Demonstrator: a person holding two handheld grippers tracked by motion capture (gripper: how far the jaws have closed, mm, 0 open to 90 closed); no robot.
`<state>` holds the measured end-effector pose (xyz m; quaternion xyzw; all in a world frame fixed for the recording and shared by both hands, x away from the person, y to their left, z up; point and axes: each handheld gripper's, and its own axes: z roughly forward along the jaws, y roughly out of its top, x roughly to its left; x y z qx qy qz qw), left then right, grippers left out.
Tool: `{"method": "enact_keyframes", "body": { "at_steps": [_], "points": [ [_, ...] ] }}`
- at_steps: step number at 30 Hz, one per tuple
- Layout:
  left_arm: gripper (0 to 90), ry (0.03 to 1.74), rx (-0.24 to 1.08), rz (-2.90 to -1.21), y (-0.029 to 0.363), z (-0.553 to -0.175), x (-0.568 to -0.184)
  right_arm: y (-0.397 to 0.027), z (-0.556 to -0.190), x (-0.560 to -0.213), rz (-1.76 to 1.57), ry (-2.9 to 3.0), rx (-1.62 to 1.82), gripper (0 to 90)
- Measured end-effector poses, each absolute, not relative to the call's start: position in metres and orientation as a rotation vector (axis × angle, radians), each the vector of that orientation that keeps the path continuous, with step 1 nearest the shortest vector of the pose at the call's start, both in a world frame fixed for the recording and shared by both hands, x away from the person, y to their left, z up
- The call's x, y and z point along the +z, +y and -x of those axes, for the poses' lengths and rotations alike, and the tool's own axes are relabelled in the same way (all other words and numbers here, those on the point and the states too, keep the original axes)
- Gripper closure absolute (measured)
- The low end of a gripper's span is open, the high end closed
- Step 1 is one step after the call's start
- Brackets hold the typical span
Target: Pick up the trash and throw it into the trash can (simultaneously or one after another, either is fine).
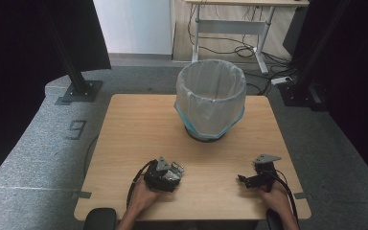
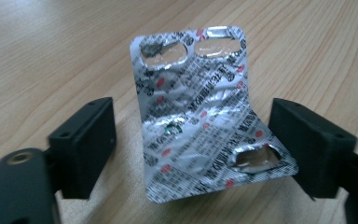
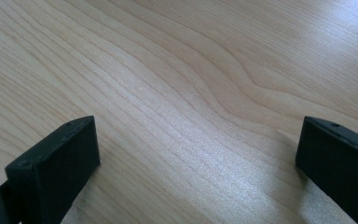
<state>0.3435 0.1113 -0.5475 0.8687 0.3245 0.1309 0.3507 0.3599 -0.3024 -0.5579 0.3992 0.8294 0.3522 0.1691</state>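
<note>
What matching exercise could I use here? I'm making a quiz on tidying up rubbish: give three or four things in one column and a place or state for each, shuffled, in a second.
Things:
1. blister pack
2. bin
3. left claw
4. right claw

Places or states:
A. lined with a clear bag, at the far middle of the table
B. open over bare wood
C. silver foil, bent, pockets burst
D. jaws either side of the foil, near edge

Pairs: 1-C, 2-A, 3-D, 4-B

Wooden table [image 1: 139, 124], bin [image 1: 211, 98] lined with clear bag, grey carpet [image 1: 38, 143], desk [image 1: 230, 19] behind
</note>
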Motion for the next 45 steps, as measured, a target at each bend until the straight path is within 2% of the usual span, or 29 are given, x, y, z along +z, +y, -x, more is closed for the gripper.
{"method": "enact_keyframes", "body": {
  "at_steps": [3, 6, 22, 45],
  "points": [
    [30.3, 0.832, 0.336, -2.249, 0.113, -0.343, -0.546, -0.302, -0.360, -0.558, -1.135, 2.358, 1.002, 0.0],
    [33.7, 0.835, 0.332, -2.254, 0.114, -0.343, -0.545, -0.302, -0.360, -0.558, -1.134, 2.358, 1.001, 0.0],
    [33.9, 0.863, 0.334, -2.245, 0.121, -0.347, -0.533, -0.302, -0.360, -0.558, -1.134, 2.358, 1.001, 0.0],
    [34.0, 0.865, 0.318, -2.202, 0.131, -0.363, -0.486, -0.302, -0.360, -0.558, -1.135, 2.358, 1.001, 0.0]
  ]
}}
